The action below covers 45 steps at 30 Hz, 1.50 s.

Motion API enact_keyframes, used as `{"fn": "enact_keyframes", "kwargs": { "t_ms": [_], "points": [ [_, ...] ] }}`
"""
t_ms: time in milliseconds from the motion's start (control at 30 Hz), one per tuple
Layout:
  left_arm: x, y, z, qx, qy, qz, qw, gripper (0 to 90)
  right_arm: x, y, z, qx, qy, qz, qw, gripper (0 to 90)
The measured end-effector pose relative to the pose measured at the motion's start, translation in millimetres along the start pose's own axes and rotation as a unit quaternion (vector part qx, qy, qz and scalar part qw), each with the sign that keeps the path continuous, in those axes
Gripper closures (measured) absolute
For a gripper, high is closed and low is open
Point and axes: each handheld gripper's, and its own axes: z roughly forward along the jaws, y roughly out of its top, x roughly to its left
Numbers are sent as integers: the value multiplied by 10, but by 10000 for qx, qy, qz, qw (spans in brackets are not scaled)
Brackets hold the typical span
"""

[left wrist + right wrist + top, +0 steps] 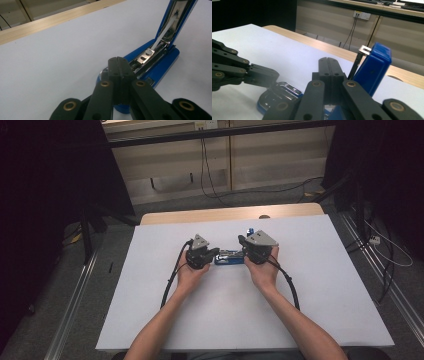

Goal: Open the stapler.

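We judge the blue stapler (229,258), mid-table between both grippers with its lid hinged up, rigid, smallish, slick metal and plastic, best held by the base sides; left gripper (117,60) and right gripper (327,60) closed, empty

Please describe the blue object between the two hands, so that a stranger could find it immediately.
On the white table, look at the middle, between the person's two hands. A blue stapler lies there with its lid swung up and its metal staple channel exposed. It is the table's one blue object.
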Motion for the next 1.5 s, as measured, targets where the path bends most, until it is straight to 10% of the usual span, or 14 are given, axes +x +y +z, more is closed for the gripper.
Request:
{"fn": "enact_keyframes", "kwargs": {
  "t_ms": [1000,1500],
  "points": [
    [-8,-1,-3,6,15,19,10000,900,-437,-70,-207,99,-306,305,9990,900],
    [-12,1,-3,16,17,17,10000,900,-601,-110,-284,285,-103,390,9988,900]
  ]
}}
